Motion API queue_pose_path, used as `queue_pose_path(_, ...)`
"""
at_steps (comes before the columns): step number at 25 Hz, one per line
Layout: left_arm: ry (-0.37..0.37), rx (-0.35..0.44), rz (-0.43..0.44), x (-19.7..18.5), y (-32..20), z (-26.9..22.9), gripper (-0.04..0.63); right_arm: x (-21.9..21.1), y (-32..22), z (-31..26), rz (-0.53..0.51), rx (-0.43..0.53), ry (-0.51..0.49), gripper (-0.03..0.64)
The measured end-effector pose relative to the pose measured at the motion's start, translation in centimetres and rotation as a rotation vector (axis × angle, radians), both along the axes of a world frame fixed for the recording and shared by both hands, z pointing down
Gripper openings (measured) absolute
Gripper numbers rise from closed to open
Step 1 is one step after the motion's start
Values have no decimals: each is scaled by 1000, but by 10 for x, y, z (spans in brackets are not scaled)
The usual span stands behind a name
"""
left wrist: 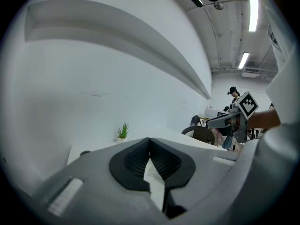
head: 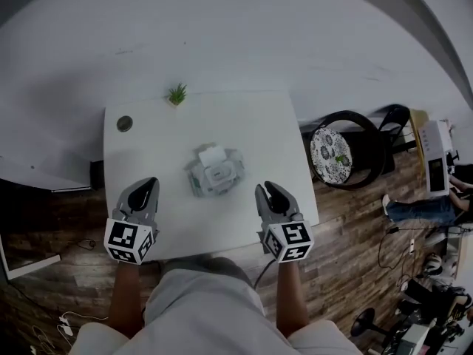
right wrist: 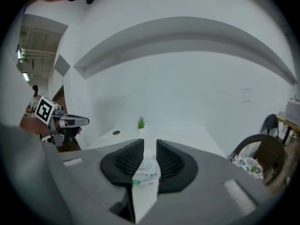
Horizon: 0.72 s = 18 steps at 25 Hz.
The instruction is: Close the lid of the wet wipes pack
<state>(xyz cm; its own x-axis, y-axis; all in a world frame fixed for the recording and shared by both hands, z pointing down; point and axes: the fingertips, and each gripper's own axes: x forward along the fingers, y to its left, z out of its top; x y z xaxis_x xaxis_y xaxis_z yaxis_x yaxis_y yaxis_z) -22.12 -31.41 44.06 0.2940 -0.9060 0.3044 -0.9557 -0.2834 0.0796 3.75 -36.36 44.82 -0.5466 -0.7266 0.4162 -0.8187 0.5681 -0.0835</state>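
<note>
My left gripper (head: 150, 183) is closed at the tips and empty. My right gripper (head: 266, 189) is partly open, holding nothing. The wipes pack (head: 214, 171), lid raised, lies mid-table (head: 148, 135) beyond both, untouched.

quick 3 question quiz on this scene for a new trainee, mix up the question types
1. True or false: the right claw is gripping the wet wipes pack.
2. What stands at the far edge of the table? A) a mug B) a small green plant C) a bottle
3. Fill in: the claw whose jaws stand apart is the ____ one.

Key
1. False: the pack lies on the table between the two claws, touched by neither.
2. B
3. right; the left claw is shut with nothing in it.
</note>
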Motion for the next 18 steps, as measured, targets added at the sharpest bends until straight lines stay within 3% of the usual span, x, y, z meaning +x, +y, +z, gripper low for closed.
queue_pose_path(9, 17, -44, -14, 5, -14, 19, 0, -7, -21, 13, -64, -26, 20, 89)
queue_pose_path(18, -6, -74, -99, 12, -32, 26, 0, -16, -62, 24, -184, -52, -16, 89)
